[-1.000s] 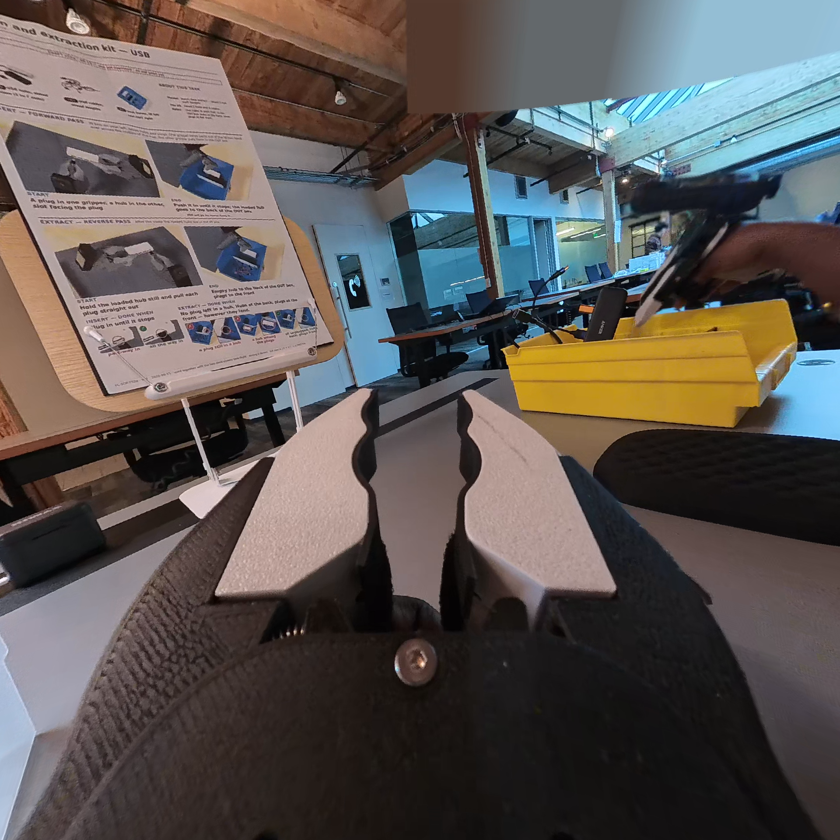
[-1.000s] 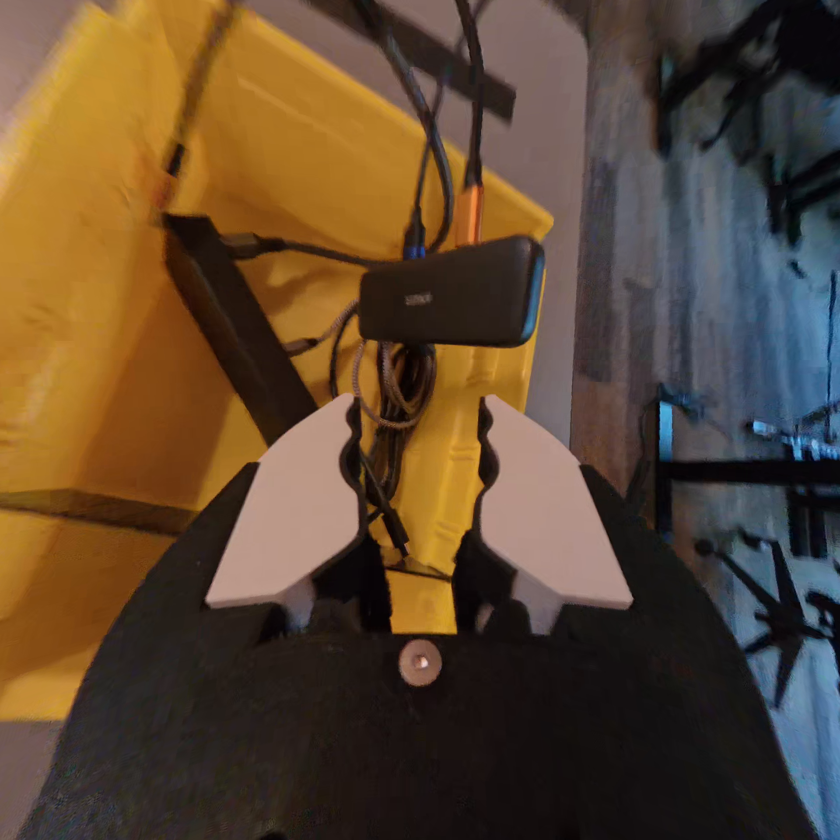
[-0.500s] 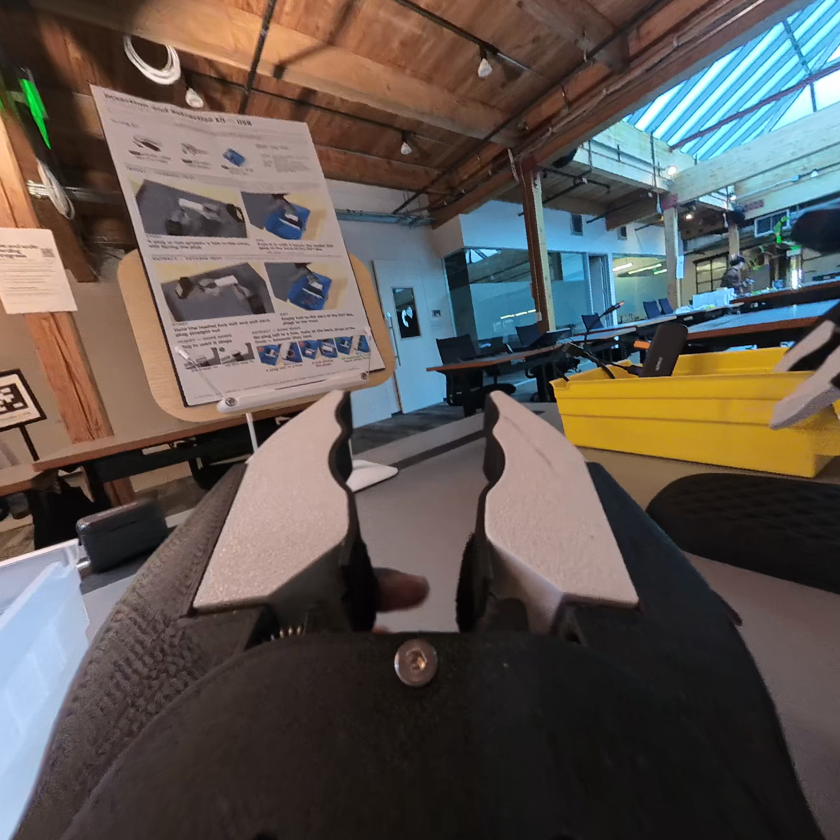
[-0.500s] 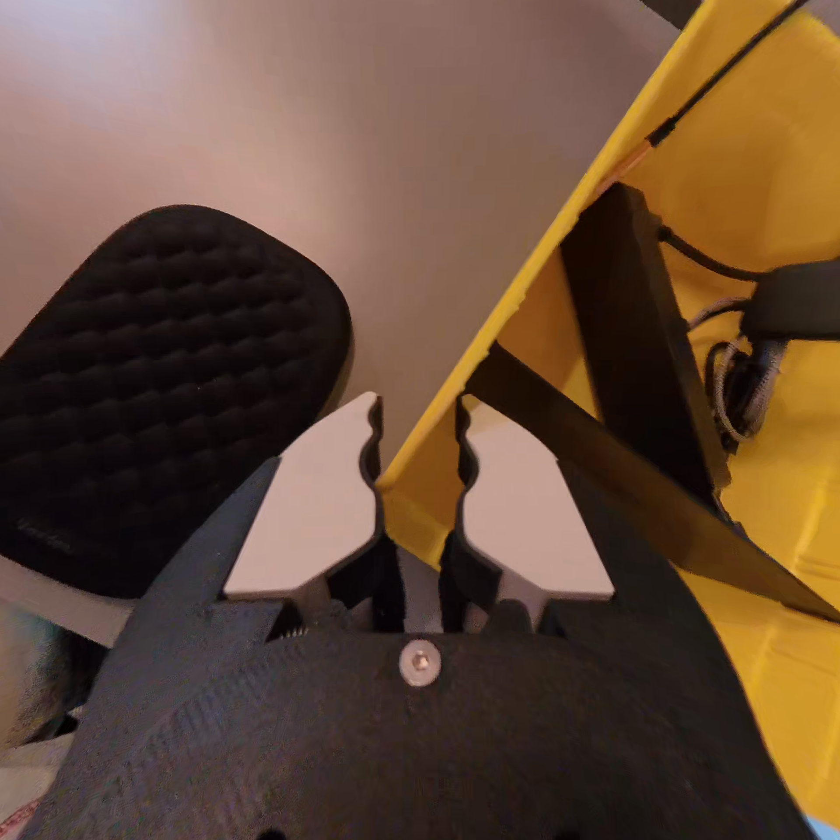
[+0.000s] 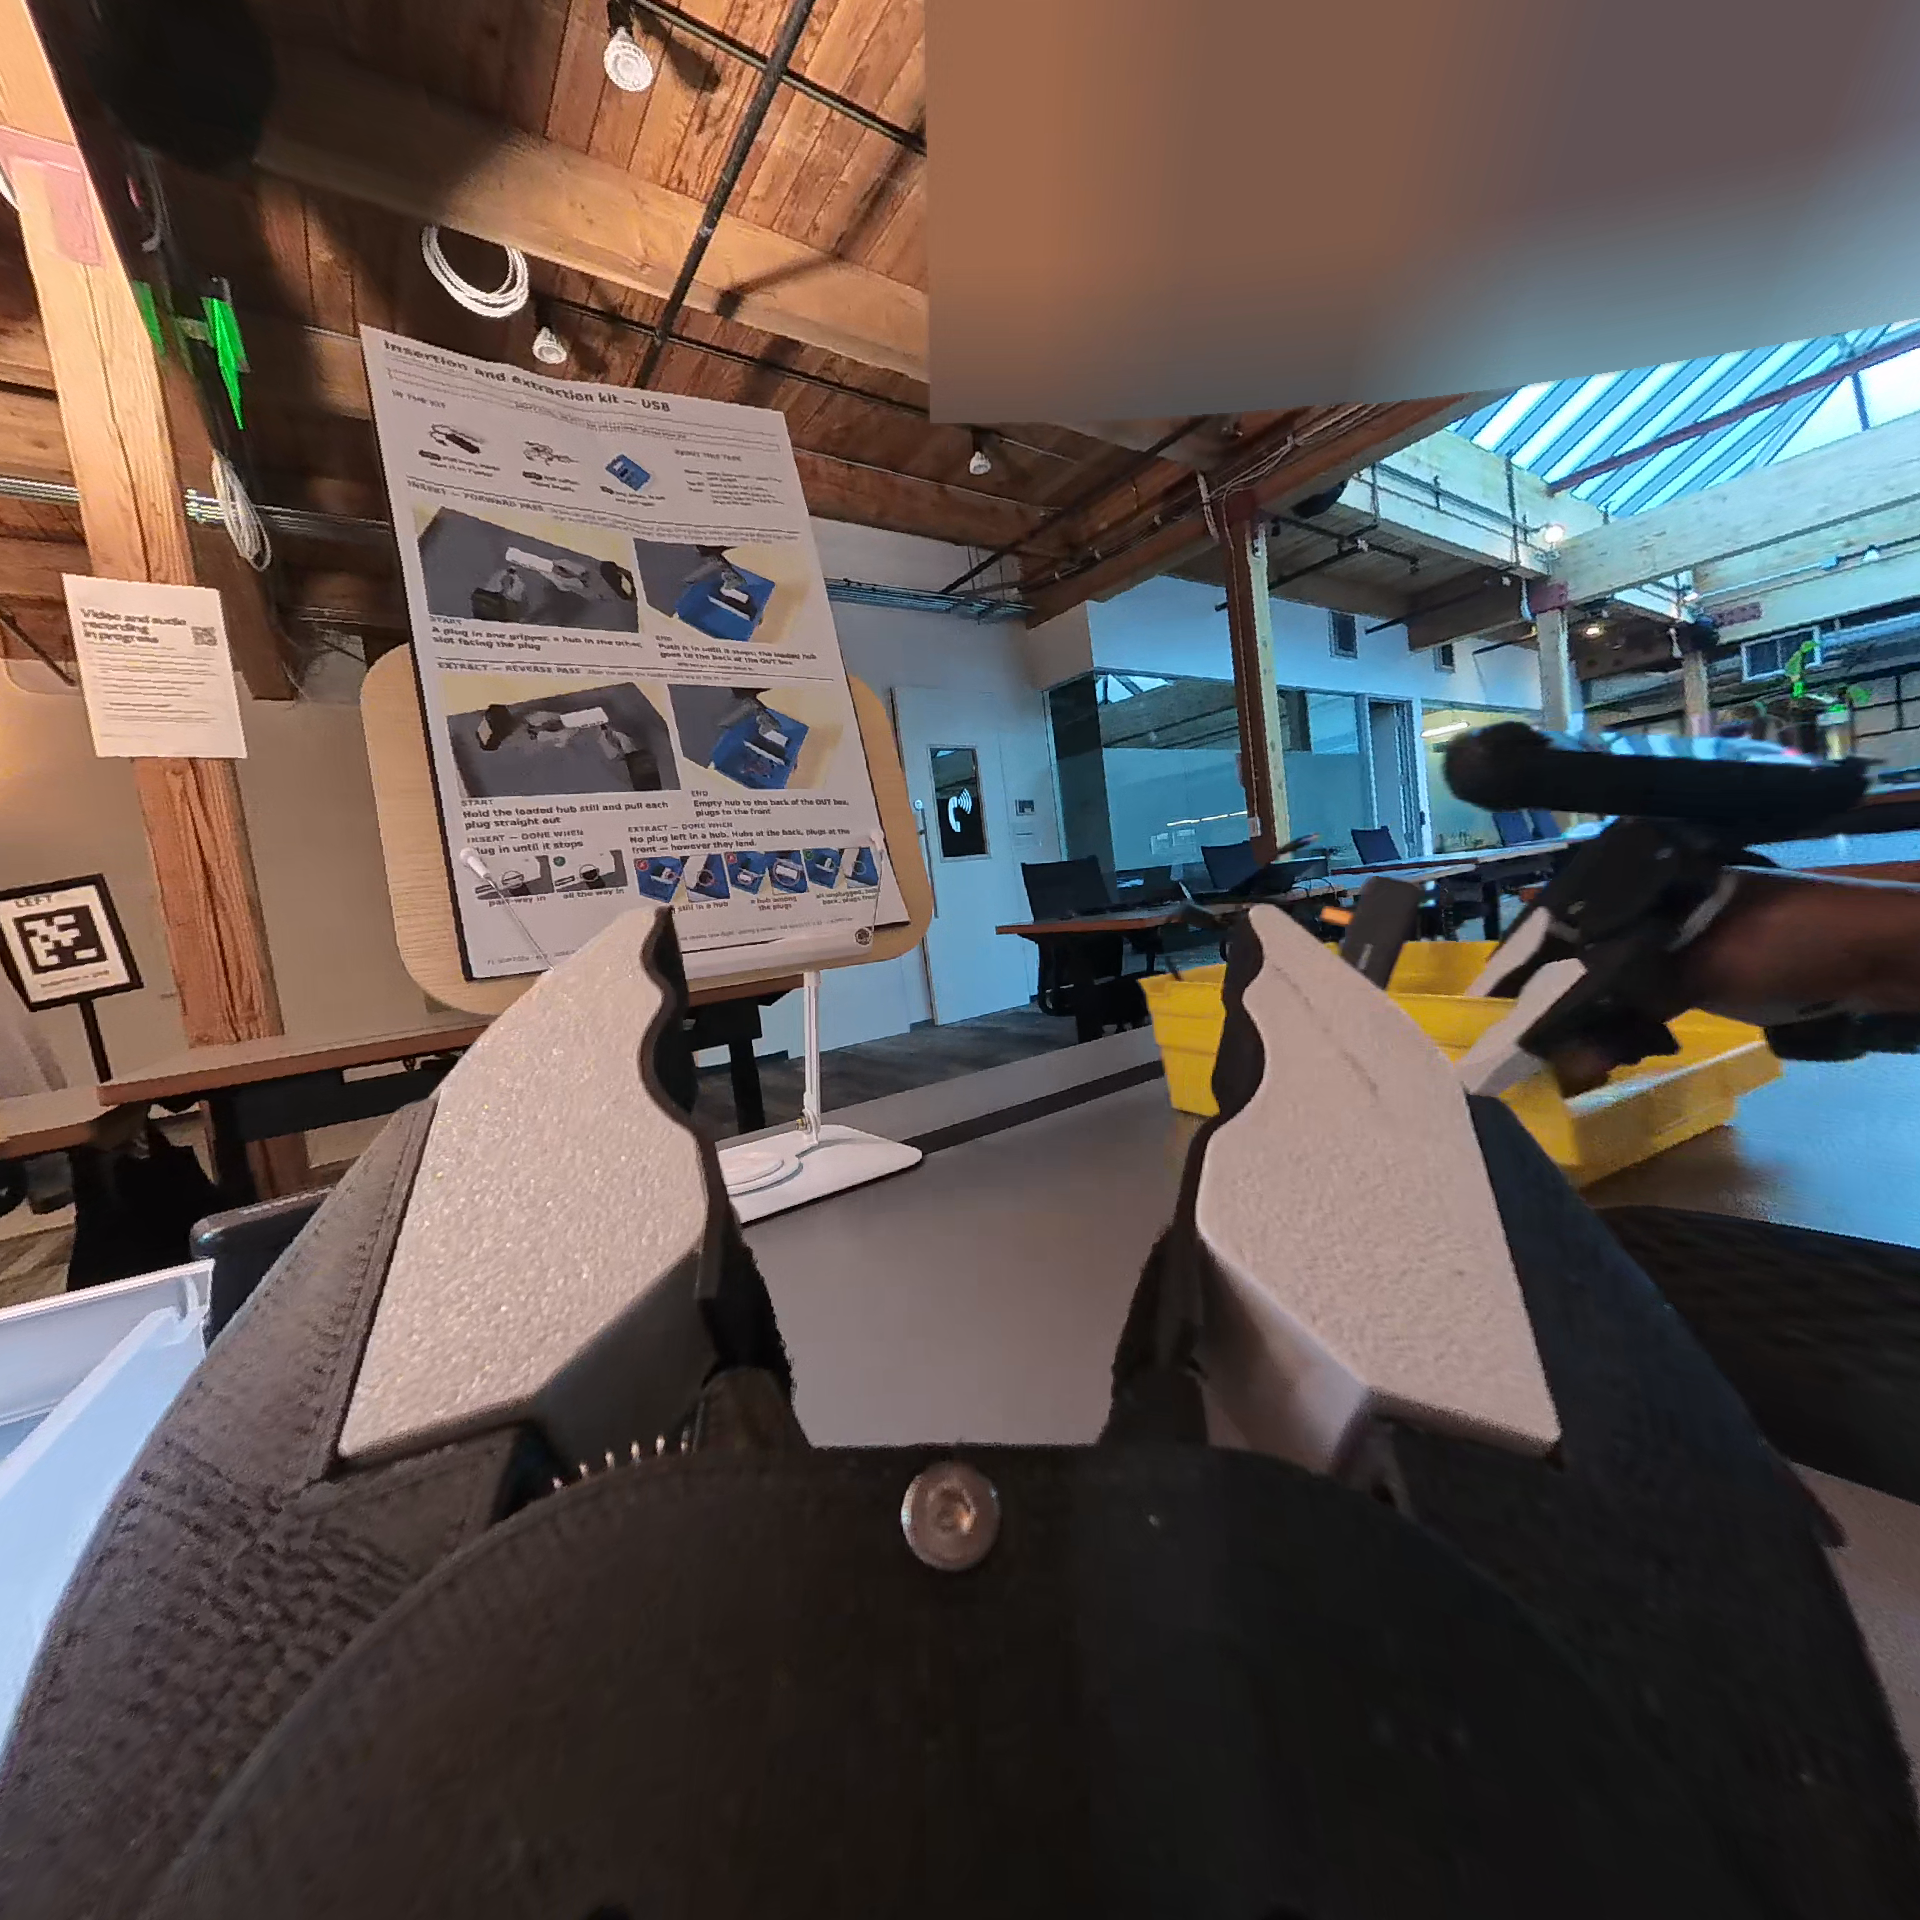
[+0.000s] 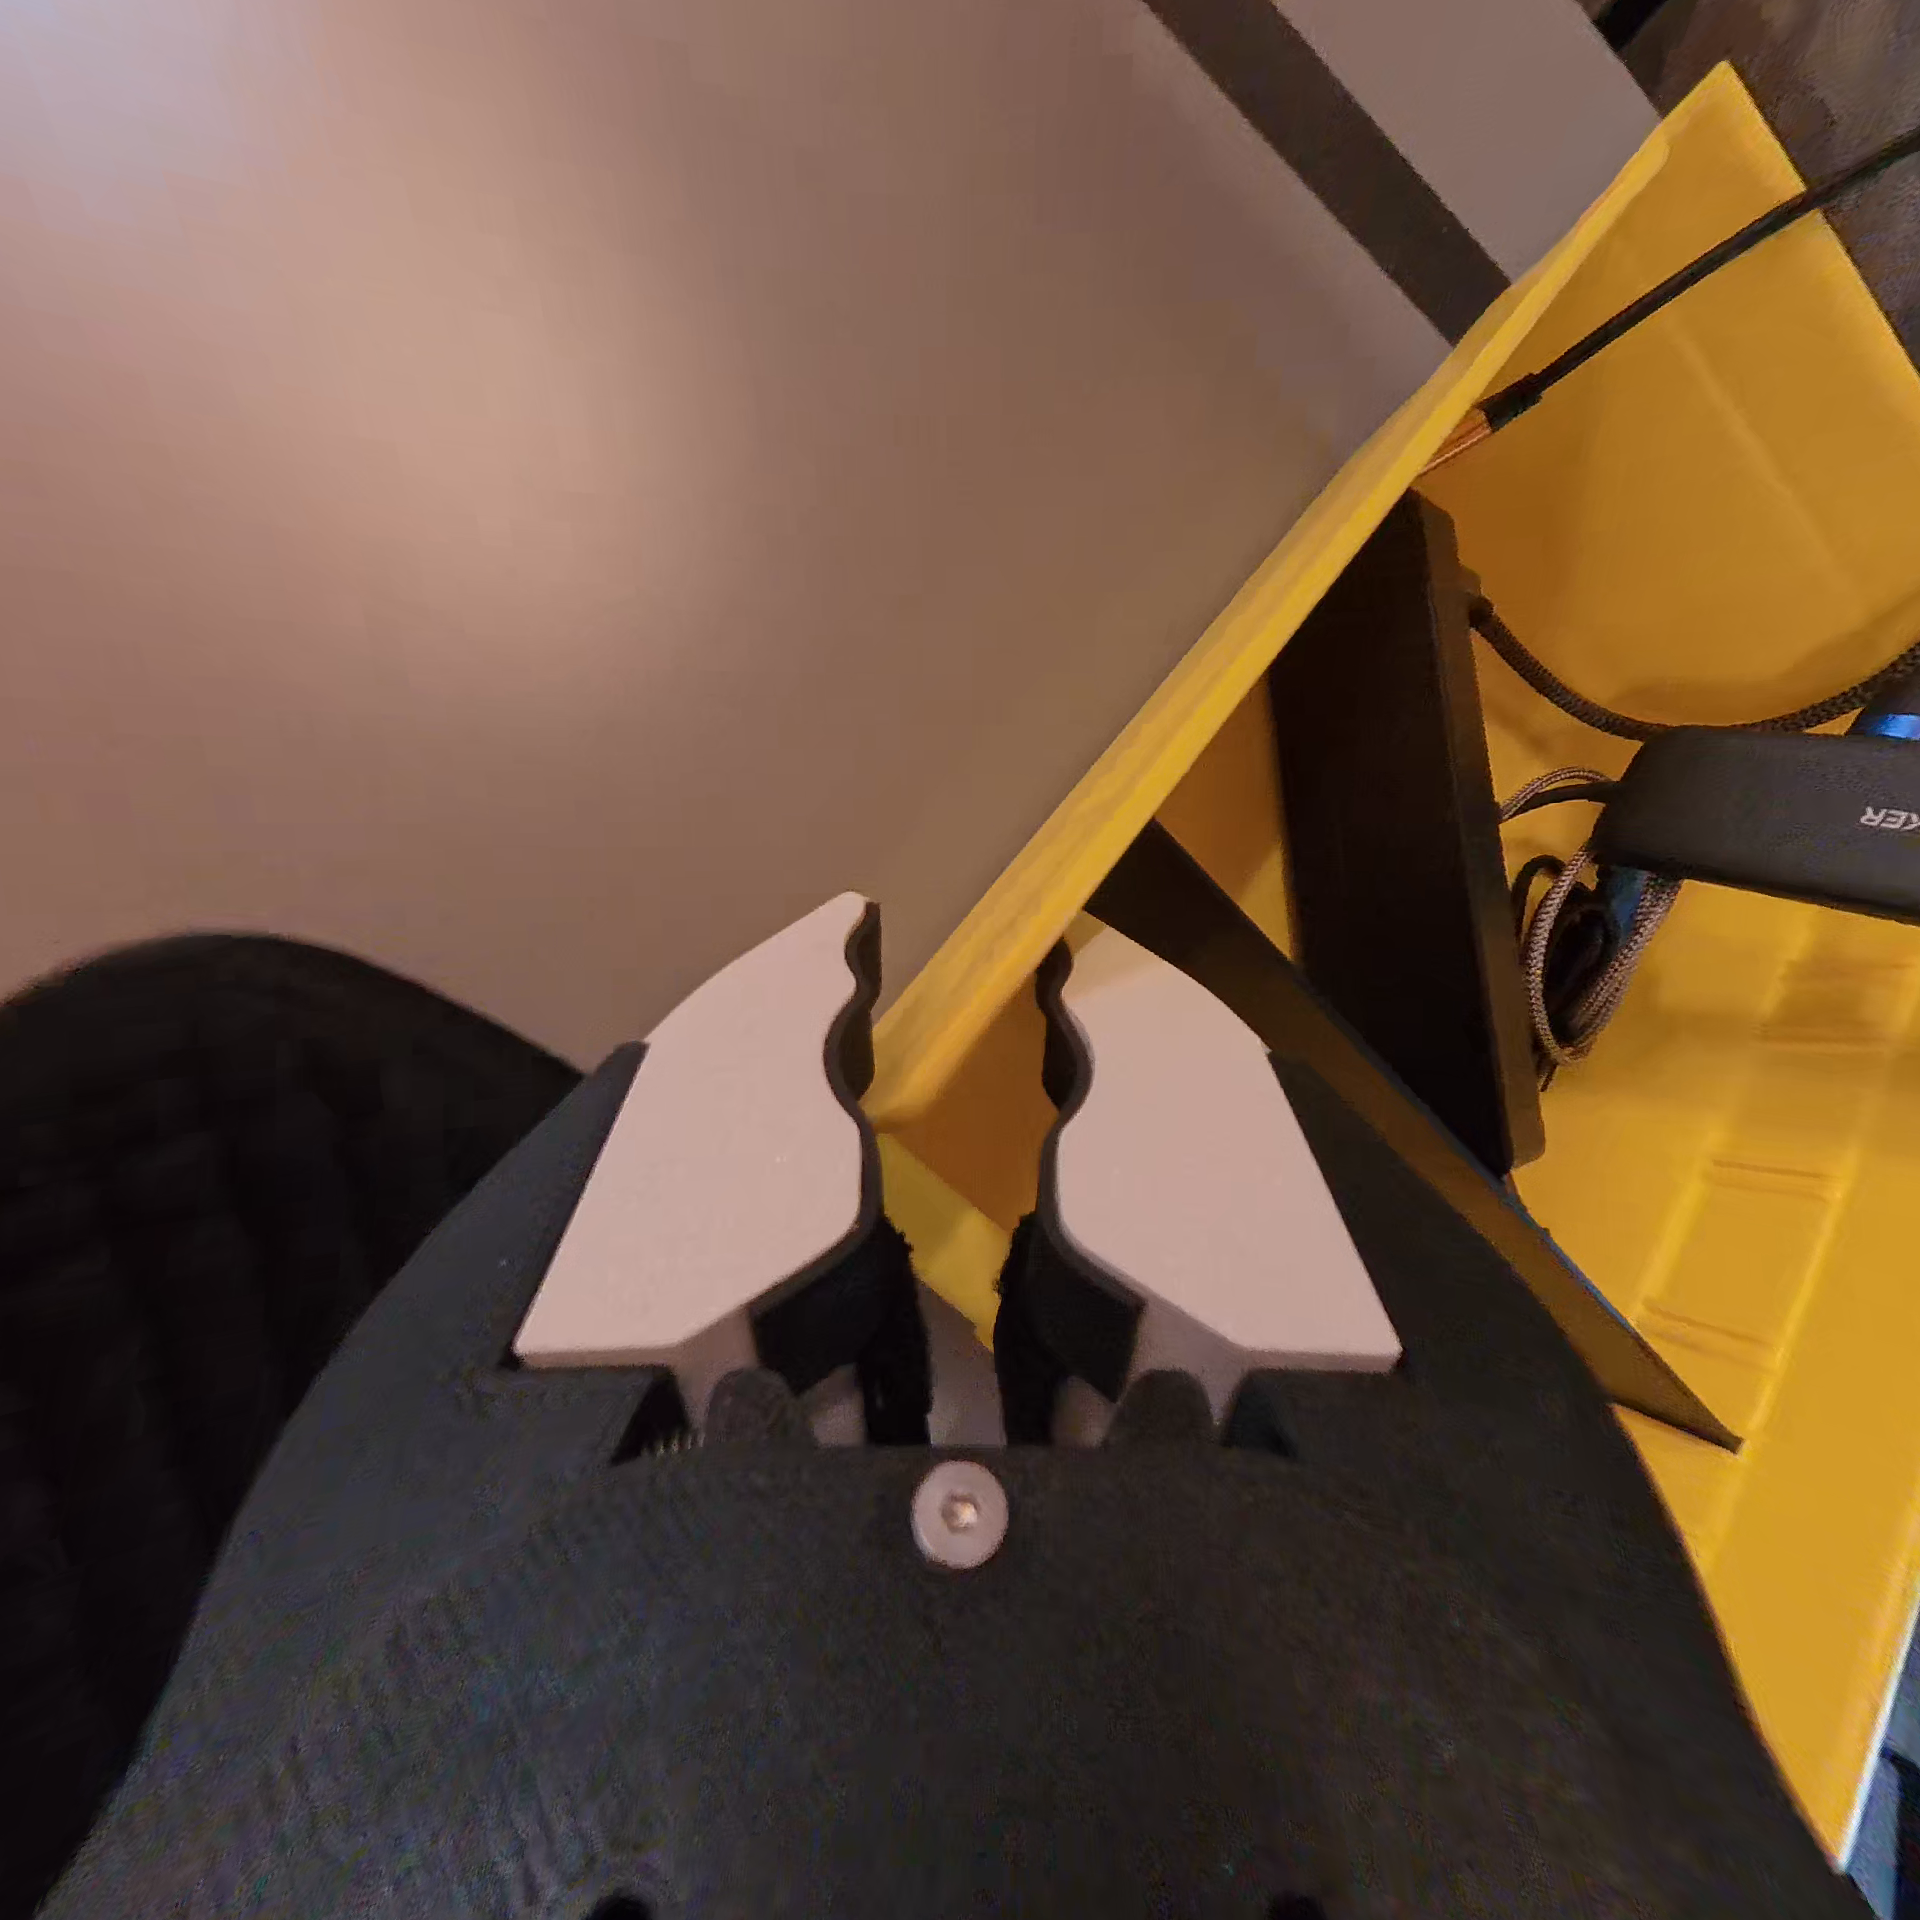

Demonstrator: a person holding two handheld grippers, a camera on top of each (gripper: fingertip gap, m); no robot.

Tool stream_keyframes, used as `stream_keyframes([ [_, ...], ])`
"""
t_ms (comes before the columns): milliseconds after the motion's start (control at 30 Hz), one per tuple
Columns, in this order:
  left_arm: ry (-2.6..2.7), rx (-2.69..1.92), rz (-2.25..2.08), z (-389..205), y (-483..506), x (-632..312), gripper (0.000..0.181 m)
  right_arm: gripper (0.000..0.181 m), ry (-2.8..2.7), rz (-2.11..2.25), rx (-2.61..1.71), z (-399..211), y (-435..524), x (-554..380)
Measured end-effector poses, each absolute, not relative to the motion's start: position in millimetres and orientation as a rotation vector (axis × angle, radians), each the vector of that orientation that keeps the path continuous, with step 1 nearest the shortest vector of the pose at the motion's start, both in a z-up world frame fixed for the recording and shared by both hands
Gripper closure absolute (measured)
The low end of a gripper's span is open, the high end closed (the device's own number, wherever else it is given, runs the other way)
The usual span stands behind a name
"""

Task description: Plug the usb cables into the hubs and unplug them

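My left gripper (image 5: 956,935) is open and empty, held low over the grey table (image 5: 987,1247). My right gripper (image 6: 961,935) is shut on the wall of the yellow bin (image 6: 1247,582) near its corner, one finger outside and one inside. In the bin lie a black hub (image 6: 1766,831) with cables plugged in, a long black hub (image 6: 1382,831) leaning on the wall, and coiled braided cables (image 6: 1558,987). The left wrist view shows the right gripper (image 5: 1507,1029) at the bin (image 5: 1184,1039) at the far right.
A black padded mat (image 6: 208,1195) lies beside the bin, also in the left wrist view (image 5: 1766,1340). An instruction sheet on a stand (image 5: 623,675) stands at the table's back. A white bin's rim (image 5: 83,1382) shows at the left edge. There is about 35 cm between the tips of the two grippers.
My left gripper has opened wider and tilted upward. My right gripper swung from above the bin's inside to its corner and now grips the wall.
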State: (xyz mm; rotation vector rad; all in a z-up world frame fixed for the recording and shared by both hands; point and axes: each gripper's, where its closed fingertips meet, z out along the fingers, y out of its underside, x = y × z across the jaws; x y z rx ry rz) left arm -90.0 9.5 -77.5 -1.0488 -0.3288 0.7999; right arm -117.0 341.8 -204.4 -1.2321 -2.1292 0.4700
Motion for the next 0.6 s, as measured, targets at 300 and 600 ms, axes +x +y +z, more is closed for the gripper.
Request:
stream_keyframes([
  [300,-0.309,-1.046,0.789,-75,12,-86,0.084,0.150,-2.220,0.494,-1.058,-205,247,-153],
  [600,-0.274,-0.989,0.783,-57,2,-74,0.091,0.148,-2.319,0.663,-0.864,-203,122,-156],
])
